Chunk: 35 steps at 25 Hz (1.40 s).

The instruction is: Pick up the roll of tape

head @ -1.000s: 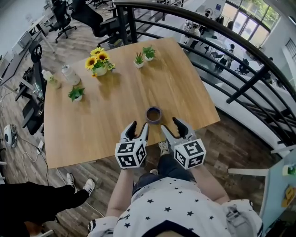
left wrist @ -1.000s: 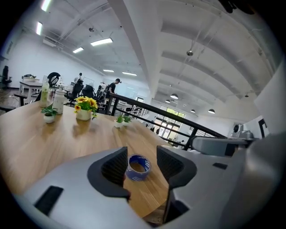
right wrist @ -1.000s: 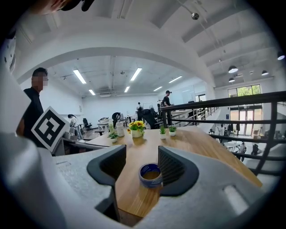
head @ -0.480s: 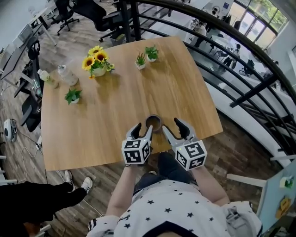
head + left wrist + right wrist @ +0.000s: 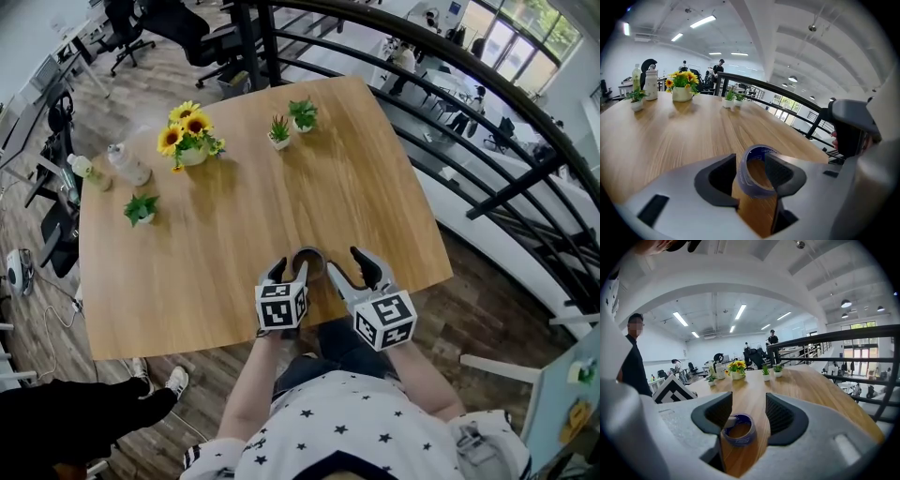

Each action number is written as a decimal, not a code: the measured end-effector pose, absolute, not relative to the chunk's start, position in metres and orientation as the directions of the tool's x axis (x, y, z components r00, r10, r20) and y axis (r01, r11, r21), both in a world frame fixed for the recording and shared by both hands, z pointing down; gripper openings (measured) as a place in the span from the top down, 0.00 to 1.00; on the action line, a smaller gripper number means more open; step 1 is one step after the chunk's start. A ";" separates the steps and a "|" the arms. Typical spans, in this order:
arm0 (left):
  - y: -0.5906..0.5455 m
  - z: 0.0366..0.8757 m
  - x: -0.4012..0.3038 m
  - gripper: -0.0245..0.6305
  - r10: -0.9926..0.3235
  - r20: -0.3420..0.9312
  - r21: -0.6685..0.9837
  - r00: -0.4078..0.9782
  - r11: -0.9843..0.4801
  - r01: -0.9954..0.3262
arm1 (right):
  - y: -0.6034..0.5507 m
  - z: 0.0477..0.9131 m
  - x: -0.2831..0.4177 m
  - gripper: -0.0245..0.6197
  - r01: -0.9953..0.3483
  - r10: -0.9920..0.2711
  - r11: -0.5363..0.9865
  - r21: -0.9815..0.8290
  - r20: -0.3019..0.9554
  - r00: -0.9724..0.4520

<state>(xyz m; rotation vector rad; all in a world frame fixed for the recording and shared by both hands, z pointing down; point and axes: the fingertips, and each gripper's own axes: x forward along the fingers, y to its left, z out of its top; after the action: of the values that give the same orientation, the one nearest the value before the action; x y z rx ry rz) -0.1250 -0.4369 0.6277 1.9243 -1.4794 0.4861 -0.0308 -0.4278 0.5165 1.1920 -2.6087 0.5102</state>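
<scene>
**Reaching for the tape:** The wooden table filled the head view, with sunflowers toward its far left corner. At the table's near edge, the person's left gripper and right gripper pointed inward side by side. Both claws were spread, and neither was clamped on anything. The roll lay flat on the table just inside that near edge, at the left gripper's tips and just beside the right gripper's.

The roll looked light and stiff, a hollow ring with a slick outer wrap, unlikely to crush or deform. Because it sat low, the jaws would probably have to drop almost to the tabletop. They could then span the outer wall, or pinch that wall with one jaw inside the hole.

The left gripper view showed the roll crowding the gap between its jaws, with the right side hidden behind the right jaw. That view could not settle whether the right jaw stood inside or outside the ring. The right gripper view showed the whole ring and a pale fingertip of the left gripper at its rim. Only the head view showed how close the roll lay to the table's near edge.
</scene>
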 end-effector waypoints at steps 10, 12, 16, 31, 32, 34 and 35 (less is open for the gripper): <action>-0.449 0.648 -0.131 0.82 -0.681 0.696 0.226 0.228 -0.094 -0.970 | -0.435 0.519 -0.030 0.64 -0.768 -0.686 0.599 -0.226 0.350 -0.638; -0.450 0.648 -0.131 0.84 -0.687 0.693 0.222 0.219 -0.086 -0.971 | -0.435 0.519 -0.029 0.64 -0.770 -0.688 0.597 -0.228 0.348 -0.636; -0.451 0.648 -0.132 0.85 -0.690 0.692 0.218 0.213 -0.082 -0.972 | -0.433 0.520 -0.029 0.64 -0.769 -0.689 0.595 -0.232 0.345 -0.637; -0.421 0.604 -0.144 0.86 -0.758 0.619 0.229 0.205 -0.076 -0.970 | -0.403 0.502 -0.022 0.64 -0.777 -0.713 0.594 -0.208 0.313 -0.628; -0.417 0.600 -0.144 0.86 -0.764 0.611 0.232 0.206 -0.076 -0.970 | -0.399 0.501 -0.022 0.64 -0.776 -0.713 0.596 -0.206 0.311 -0.629; -0.409 0.590 -0.146 0.86 -0.776 0.595 0.238 0.207 -0.076 -0.968 | -0.392 0.496 -0.023 0.64 -0.775 -0.714 0.599 -0.202 0.305 -0.631; -0.405 0.584 -0.147 0.86 -0.782 0.588 0.242 0.209 -0.076 -0.967 | -0.388 0.494 -0.023 0.64 -0.775 -0.714 0.600 -0.201 0.302 -0.631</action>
<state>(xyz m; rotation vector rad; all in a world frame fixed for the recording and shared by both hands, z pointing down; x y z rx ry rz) -0.1469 -0.4053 0.5844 1.9034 -1.6186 0.4102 -0.0228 -0.3880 0.4940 1.2409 -2.6360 0.4676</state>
